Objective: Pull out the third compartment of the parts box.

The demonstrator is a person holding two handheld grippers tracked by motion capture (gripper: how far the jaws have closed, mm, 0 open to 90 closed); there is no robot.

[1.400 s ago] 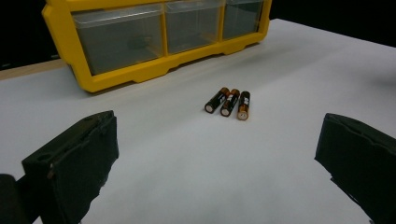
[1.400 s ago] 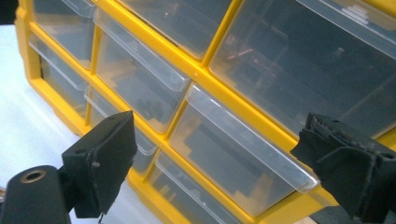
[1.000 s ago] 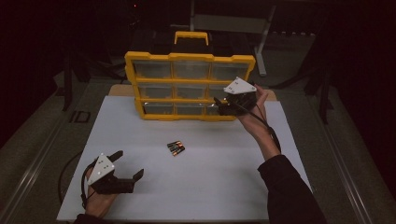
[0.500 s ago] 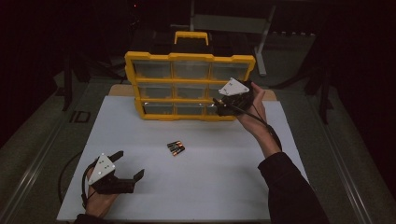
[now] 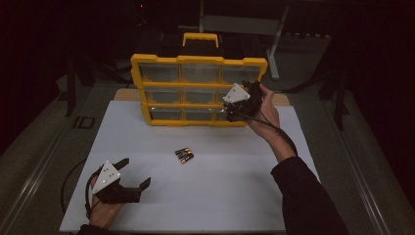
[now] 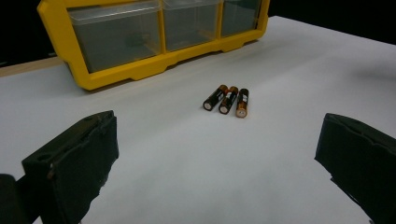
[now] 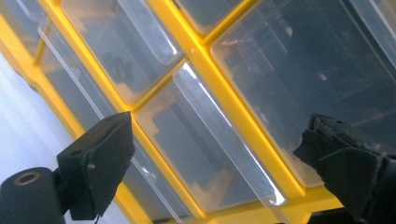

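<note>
1. Left gripper (image 5: pixel 131 172): jaws spread wide, empty, low over the mat (image 5: pixel 235 205).
2. Batteries (image 5: pixel 184 155): three side by side, mid-mat.
3. Right gripper (image 5: pixel 226 111): jaws apart, empty, at the organizer's (image 5: pixel 198 59) lower right drawers.

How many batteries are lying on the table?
3. The batteries lie side by side, touching, on the white table in front of the yellow drawer cabinet: one left, one middle, one right. Whether the drawers hold more, I can't tell.
</note>
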